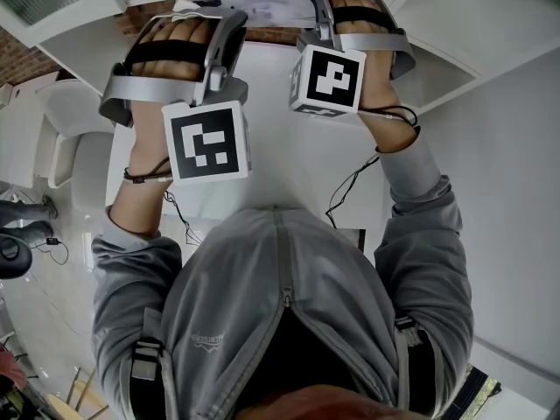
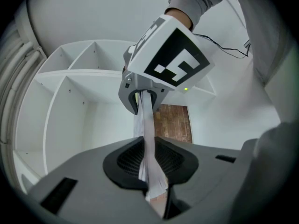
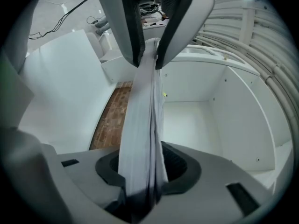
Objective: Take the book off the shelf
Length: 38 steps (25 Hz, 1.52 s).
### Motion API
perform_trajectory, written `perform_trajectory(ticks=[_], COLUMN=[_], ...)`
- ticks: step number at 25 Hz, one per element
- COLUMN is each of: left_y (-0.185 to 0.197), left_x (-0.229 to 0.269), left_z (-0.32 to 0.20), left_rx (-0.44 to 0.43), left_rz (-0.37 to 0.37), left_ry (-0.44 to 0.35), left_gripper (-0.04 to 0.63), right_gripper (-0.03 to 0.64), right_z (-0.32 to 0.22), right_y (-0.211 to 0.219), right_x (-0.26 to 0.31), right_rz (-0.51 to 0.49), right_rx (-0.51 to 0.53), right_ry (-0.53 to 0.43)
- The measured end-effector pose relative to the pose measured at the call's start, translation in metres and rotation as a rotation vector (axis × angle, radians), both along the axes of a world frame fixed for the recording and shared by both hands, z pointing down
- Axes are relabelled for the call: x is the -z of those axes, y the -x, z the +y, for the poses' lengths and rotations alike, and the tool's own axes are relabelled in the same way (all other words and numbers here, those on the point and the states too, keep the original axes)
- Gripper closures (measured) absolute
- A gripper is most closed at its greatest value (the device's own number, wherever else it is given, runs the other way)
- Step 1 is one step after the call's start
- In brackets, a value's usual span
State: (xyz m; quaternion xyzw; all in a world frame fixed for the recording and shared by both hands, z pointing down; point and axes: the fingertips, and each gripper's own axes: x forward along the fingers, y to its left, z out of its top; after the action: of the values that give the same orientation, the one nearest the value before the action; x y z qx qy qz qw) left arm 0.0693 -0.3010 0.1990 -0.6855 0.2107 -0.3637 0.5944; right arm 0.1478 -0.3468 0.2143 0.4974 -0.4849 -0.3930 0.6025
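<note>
A thin pale book (image 1: 262, 7) hangs in the air in front of the white shelf (image 1: 437, 68), held between both grippers. In the left gripper view the book (image 2: 148, 143) runs edge-on out of my left gripper (image 2: 152, 174), whose pads press on it, across to the right gripper (image 2: 140, 99) facing it. In the right gripper view the book (image 3: 142, 139) fills the gap of my right gripper (image 3: 142, 176), pages slightly splayed, and its far end sits in the left gripper (image 3: 149, 55). In the head view the left gripper (image 1: 229, 33) and right gripper (image 1: 317, 11) point away from me.
Open white shelf compartments (image 2: 70, 78) lie behind the book, the same shelf (image 3: 224, 106) showing in the right gripper view. A brown brick-patterned strip (image 2: 173, 122) shows beside them. A white chair (image 1: 70, 147) stands at my left. Thin cables (image 1: 350, 186) hang from both wrists.
</note>
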Motion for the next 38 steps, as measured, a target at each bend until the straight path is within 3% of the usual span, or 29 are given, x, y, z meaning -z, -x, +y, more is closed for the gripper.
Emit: perform_trajectory(ticks=[3,6,14,16,19,23,28,32,34,36,38], left_y=[-0.001,-0.002,-0.001,-0.001,-0.003,-0.005,-0.009,-0.012,-0.012,-0.015,-0.016], left_x=[0.001,-0.003,-0.005,-0.003,0.003,0.003,-0.002,-0.016,-0.02,-0.012,-0.005], left_z=[0.0,-0.001,0.001,0.001,0.001,0.003,0.006,0.011,0.032,0.045,0.039], left_rx=[0.007,0.006,0.011,0.013,0.018,0.015,0.02,0.026,-0.013,-0.037,-0.007], left_rz=[0.01,0.005,0.007,0.01,0.028,0.038,0.038,-0.015,-0.036,-0.033,-0.035], left_ry=[-0.02,-0.041,-0.043,-0.049,-0.056,-0.056,-0.063,-0.041,-0.006,-0.038,-0.105], left_gripper=[0.499,0.41,0.41,0.41,0.405,0.317,0.256,0.162,0.14,0.14,0.14], right_gripper=[0.468,0.472,0.476,0.522,0.523,0.525,0.525,0.525,0.525,0.525,0.525], right_z=[0.003,0.005,0.014,0.019,0.023,0.032,0.048,0.06,0.068,0.076,0.082], right_y=[0.001,0.001,0.005,0.009,0.012,0.016,0.023,0.027,0.03,0.031,0.033], right_x=[0.003,0.004,0.006,0.01,0.014,0.012,0.012,0.012,0.014,0.015,0.016], right_rz=[-0.022,-0.022,-0.015,-0.021,-0.029,-0.037,-0.059,-0.079,-0.087,-0.085,-0.086], right_rx=[0.0,-0.003,0.005,0.016,0.015,0.012,-0.007,-0.006,0.0,0.002,0.002], right_ry=[-0.006,-0.004,0.004,-0.008,-0.008,-0.008,0.002,0.009,0.017,0.017,0.014])
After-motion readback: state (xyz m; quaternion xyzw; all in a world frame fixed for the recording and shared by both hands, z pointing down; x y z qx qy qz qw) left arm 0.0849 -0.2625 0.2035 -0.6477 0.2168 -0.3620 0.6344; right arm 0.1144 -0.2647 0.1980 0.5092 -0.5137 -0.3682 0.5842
